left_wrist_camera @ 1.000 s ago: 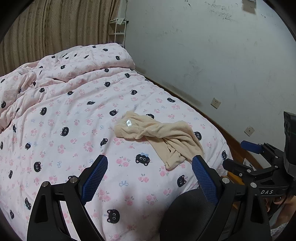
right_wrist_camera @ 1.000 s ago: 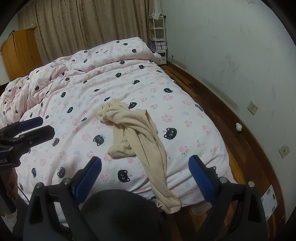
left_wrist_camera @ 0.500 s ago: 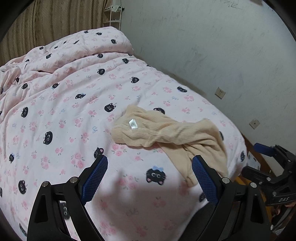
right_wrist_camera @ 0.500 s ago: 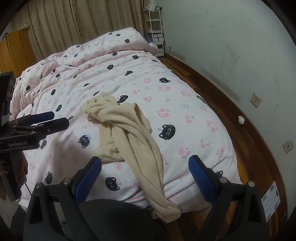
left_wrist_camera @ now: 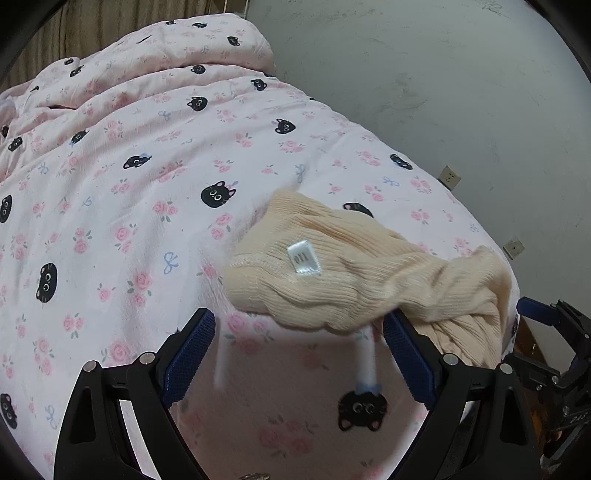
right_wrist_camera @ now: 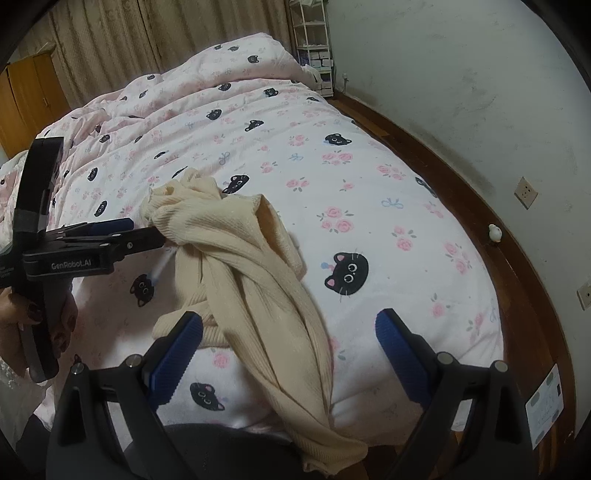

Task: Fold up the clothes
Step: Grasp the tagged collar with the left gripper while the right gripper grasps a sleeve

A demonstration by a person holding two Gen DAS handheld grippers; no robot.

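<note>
A cream ribbed garment (right_wrist_camera: 240,258) lies crumpled and twisted on the pink cat-print duvet (right_wrist_camera: 369,177). One long end hangs over the bed's near edge (right_wrist_camera: 325,443). In the left wrist view its bunched end with a white size label (left_wrist_camera: 303,258) sits just ahead of my left gripper (left_wrist_camera: 297,354). That gripper is open, and its right finger (left_wrist_camera: 406,358) is close under the fabric. From the right wrist view the left gripper (right_wrist_camera: 144,230) reaches that bunched end, held by a hand (right_wrist_camera: 37,317). My right gripper (right_wrist_camera: 290,354) is open above the garment's middle, holding nothing.
A grey wall with sockets (right_wrist_camera: 526,192) runs along the bed's right side, with a strip of wooden floor (right_wrist_camera: 480,206) between. A white wire shelf (right_wrist_camera: 314,44), curtains (right_wrist_camera: 147,33) and a wooden wardrobe (right_wrist_camera: 26,99) stand beyond the bed's far end.
Both grippers have moved forward and down toward the bed. The left one has closed in on the garment's labelled end. Both stay open; the garment has not moved.
</note>
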